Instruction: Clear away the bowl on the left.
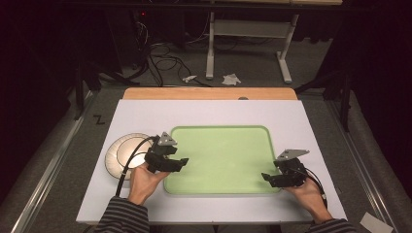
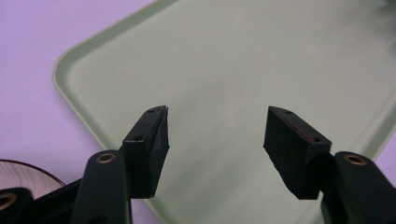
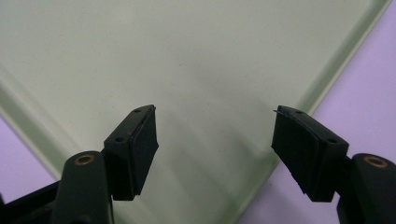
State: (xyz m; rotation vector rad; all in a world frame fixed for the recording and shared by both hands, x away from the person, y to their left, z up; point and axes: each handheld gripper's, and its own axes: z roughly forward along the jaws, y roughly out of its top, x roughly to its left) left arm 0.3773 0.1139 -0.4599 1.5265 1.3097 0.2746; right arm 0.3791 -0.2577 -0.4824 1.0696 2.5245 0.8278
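- The room was dark around a white table (image 1: 145, 116), cables and a desk frame on the floor beyond it.
- My left gripper (image 1: 180, 162) hung over the near left corner of the green tray (image 1: 221, 145), its jaws spread wide with nothing between them — in the left gripper view (image 2: 215, 130) I saw bare tray bottom through the gap.
- My right gripper (image 1: 266, 177) sat at the tray's near right corner, jaws likewise parted and empty; in the right gripper view (image 3: 215, 128) the tray's rim ran diagonally under them, with white table beyond.
- The tray (image 2: 261, 56) lay flat in the middle of the table, nothing on it.
- Just left of it, beside my left hand (image 1: 143, 182), lay a stack of pale plates (image 1: 121, 153), apart from the tray's edge.
- I judged the work barely begun: neither gripper held anything and the plates looked untouched, so the grasping and the moving were all left to do.
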